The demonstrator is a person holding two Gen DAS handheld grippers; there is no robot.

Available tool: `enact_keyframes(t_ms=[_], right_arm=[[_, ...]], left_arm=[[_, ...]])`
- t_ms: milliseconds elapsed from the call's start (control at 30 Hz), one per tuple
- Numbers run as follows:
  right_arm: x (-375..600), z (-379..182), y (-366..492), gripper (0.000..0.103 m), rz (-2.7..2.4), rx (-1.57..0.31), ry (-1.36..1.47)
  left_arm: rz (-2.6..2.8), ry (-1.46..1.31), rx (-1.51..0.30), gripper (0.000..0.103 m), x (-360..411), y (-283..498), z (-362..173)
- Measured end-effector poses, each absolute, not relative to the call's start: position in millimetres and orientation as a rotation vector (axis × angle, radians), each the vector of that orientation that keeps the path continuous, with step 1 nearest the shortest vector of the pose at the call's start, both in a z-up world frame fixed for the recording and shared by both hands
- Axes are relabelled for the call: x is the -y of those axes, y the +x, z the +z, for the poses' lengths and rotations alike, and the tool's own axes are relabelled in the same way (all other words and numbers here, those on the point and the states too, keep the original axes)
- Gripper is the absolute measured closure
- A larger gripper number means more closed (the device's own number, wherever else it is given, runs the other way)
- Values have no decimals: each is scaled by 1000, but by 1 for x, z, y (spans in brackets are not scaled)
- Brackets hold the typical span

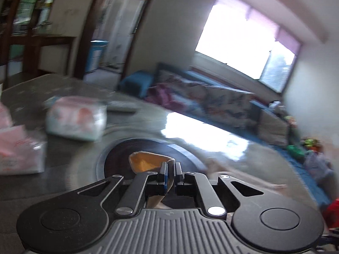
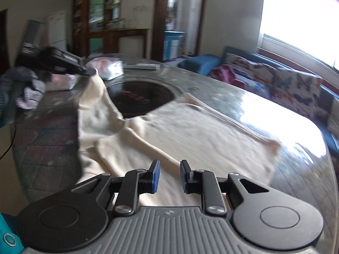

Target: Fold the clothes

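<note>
**Left corner pinched and raised, right tongs empty over the cloth**

Left wrist view: the left tongs [image 1: 171, 174] are clamped on a corner of the cream-coloured soft knit garment [image 1: 148, 162], which bunches up between the pads and glows orange where light passes through it. Beyond lie the round dark glossy bench [image 1: 63, 152] with its black circular inset [image 1: 148, 148], and two pink-and-white plastic-wrapped tissue packs [image 1: 76, 119]. The picture is smeared with motion blur.

Right wrist view: the garment [image 2: 180, 135] lies spread across the bench [image 2: 275, 110], one edge covering part of the inset [image 2: 142, 99]. Its far left corner is lifted off the surface in the left tongs [image 2: 90, 72], the cloth hanging down in a drape. The right tongs [image 2: 169, 175] stand slightly apart just above the near edge, with nothing between the pads.

To fold well, I would judge that the right tongs should take the matching near corner, so both corners travel together and the edge stays straight. Keep the lifted cloth taut but not dragged, or the spread part will wrinkle.
</note>
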State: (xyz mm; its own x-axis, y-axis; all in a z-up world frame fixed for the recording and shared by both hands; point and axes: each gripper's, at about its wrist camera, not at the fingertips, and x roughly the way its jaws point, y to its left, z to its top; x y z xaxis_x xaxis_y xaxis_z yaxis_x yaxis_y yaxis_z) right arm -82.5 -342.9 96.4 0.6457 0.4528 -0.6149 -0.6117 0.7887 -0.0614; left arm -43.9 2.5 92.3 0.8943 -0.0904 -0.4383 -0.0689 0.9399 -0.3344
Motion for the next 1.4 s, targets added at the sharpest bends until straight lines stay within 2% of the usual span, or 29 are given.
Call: enact_keyframes(t_ms=[267, 500, 767, 900, 1000, 1333, 1400], right_arm=[[400, 92, -92, 83, 474, -608, -143], [440, 82, -106, 83, 384, -625, -80], [456, 74, -108, 83, 344, -642, -28], [449, 75, -105, 83, 357, -636, -21], [440, 79, -102, 83, 381, -631, -28], [407, 68, -81, 82, 481, -682, -13], [401, 62, -76, 81, 486, -702, -14]], left_arm=[[-403, -314, -426, 97, 102, -62, 123], [-614, -277, -519, 98, 169, -65, 99], [-679, -226, -637, 97, 198, -66, 64], [-702, -202, -682, 92, 203, -67, 50], [-725, -176, -691, 83, 196, -69, 49], [-434, -64, -623, 83, 116, -70, 47], [-392, -75, -635, 80, 101, -70, 44]])
